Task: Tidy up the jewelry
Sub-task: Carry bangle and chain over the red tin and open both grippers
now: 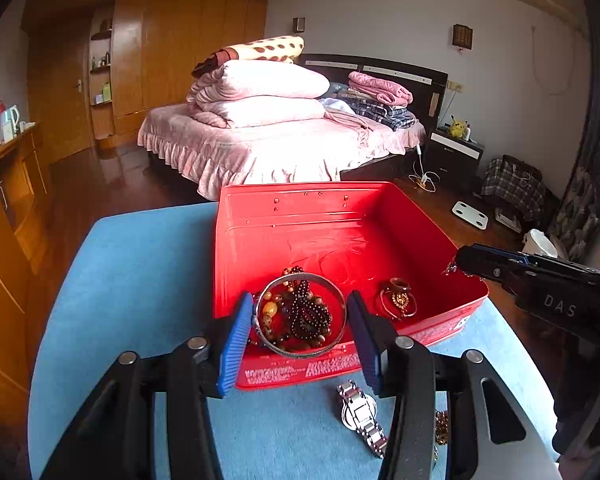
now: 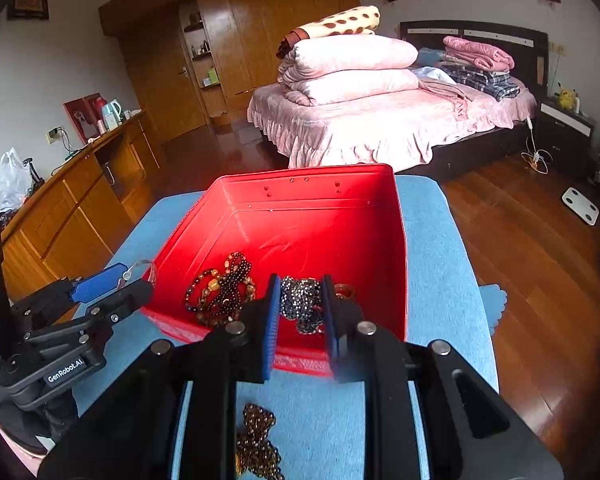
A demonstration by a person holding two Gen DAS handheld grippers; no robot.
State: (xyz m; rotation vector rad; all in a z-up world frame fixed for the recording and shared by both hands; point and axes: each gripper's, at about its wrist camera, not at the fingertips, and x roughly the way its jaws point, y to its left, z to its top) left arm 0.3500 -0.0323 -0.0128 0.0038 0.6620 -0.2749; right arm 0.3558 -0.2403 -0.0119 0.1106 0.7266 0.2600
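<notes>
Blue table mat (image 1: pixel 140 280): left gripper (image 1: pixel 300 328) jaws clamp silver bangle (image 1: pixel 300 314) crosswise; right gripper (image 2: pixel 300 312) jaws pinch dark chain (image 2: pixel 302 304), above red box (image 2: pixel 300 220).

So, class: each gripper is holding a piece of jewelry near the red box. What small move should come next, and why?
Probably carry both a little forward over the red box: the left gripper grips a silver bangle, the right gripper a dark sparkly chain, and other pieces already lie inside.

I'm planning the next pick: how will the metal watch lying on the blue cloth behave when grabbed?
The metal watch has a linked band lying kinked, so it will likely drape, not stay stiff. Its shiny links look smooth, so the pads may slip. All-metal, it is probably heavy for its size; lying flat on the blue cloth, it should not roll.
</notes>
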